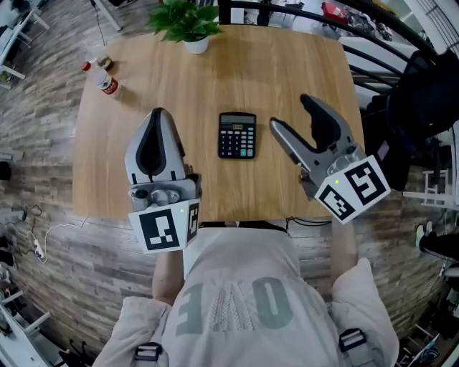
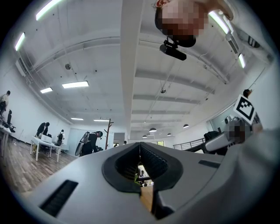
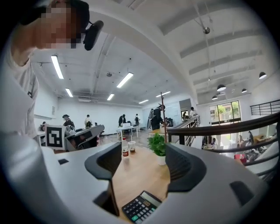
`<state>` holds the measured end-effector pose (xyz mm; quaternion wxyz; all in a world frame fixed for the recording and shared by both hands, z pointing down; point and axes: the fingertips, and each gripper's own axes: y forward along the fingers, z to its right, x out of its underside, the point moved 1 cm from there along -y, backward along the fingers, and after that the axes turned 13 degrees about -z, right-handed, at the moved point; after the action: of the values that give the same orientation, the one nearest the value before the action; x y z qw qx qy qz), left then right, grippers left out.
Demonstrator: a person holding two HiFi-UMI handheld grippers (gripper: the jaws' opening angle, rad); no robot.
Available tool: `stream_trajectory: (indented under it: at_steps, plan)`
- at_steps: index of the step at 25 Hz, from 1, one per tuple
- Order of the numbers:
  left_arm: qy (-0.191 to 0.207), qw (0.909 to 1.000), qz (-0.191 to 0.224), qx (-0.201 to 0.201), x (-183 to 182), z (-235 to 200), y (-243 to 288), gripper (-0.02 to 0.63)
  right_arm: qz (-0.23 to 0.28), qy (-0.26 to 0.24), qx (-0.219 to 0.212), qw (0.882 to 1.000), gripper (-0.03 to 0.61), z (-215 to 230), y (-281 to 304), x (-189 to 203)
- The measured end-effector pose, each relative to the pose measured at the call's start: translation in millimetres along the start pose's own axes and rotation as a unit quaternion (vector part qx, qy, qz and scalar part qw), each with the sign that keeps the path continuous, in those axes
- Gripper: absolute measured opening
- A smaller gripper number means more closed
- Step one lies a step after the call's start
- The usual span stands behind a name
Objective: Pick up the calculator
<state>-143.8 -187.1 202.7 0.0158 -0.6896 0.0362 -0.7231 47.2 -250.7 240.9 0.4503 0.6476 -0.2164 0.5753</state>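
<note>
One calculator [image 1: 237, 135], one plant [image 1: 186, 21], one bottle [image 1: 100, 77] on worktop [image 1: 158, 79]. My left gripper [image 1: 159, 113] closed, empty; right gripper [image 1: 291, 112] wide, holding nothing.

Head view: overhead, steeply down onto table [image 1: 158, 93]. Left gripper view: tilted up at ceiling [image 2: 87, 57]. Right gripper view: low, level; shares table, calculator [image 3: 141, 206], plant [image 3: 157, 144].

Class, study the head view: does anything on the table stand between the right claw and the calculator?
Nothing visible does. Only bare tabletop lies between the open right claw and the calculator. The potted plant and the bottle are well away, toward the far side.
</note>
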Motion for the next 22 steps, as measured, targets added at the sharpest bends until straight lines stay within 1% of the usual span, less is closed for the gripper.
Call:
stream_trajectory:
  at_steps: [2,3,5,6,7,9,11,13,15,18,22]
  plan:
    - [-0.003,1.0,-0.001,0.001,1.4,-3.2,0.8,0.009,-0.003,-0.007,-0.017,1.0,0.309,9.6,4.6,-16.3]
    - [-0.005,1.0,-0.002,0.002,2.6,-4.5,1.8,0.009,-0.008,-0.011,-0.036,0.999,0.311,13.1,7.1,-25.0]
    - [-0.008,1.0,-0.005,0.003,7.1,-6.8,4.9,0.009,-0.033,-0.026,-0.096,0.995,0.311,16.2,15.7,-37.9]
    - [-0.01,0.9999,-0.007,0.003,10.2,-7.9,6.3,0.009,-0.059,-0.038,-0.131,0.989,0.311,16.3,22.9,-39.0]
    - [-0.012,0.9999,-0.01,0.003,13.7,-8.9,7.4,0.009,-0.093,-0.052,-0.166,0.98,0.311,16.1,32.0,-36.1]
    - [-0.018,0.9997,-0.015,0.001,20.3,-10.6,10.5,0.009,-0.165,-0.07,-0.226,0.958,0.31,17.3,54.0,-22.4]
    - [-0.022,0.9996,-0.017,0.003,24.8,-10.1,15.7,0.009,-0.227,-0.06,-0.277,0.932,0.308,19.4,75.5,-3.1]
    - [-0.028,0.9995,-0.016,0.008,28.1,-7.4,20.3,0.009,-0.277,-0.037,-0.315,0.907,0.308,21.7,92.5,19.7]
    - [-0.037,0.9989,-0.027,0.008,36.8,-9.2,24.9,0.009,-0.32,-0.029,-0.328,0.889,0.309,26.8,108.6,43.5]
    - [-0.049,0.9976,-0.05,-0.002,53.7,-20.2,32.7,0.009,-0.38,-0.031,-0.331,0.863,0.308,35.9,137.2,74.9]
    - [-0.06,0.996,-0.065,0.003,75.5,-23.1,43.0,0.009,-0.435,-0.017,-0.348,0.83,0.308,46.8,177.5,118.5]
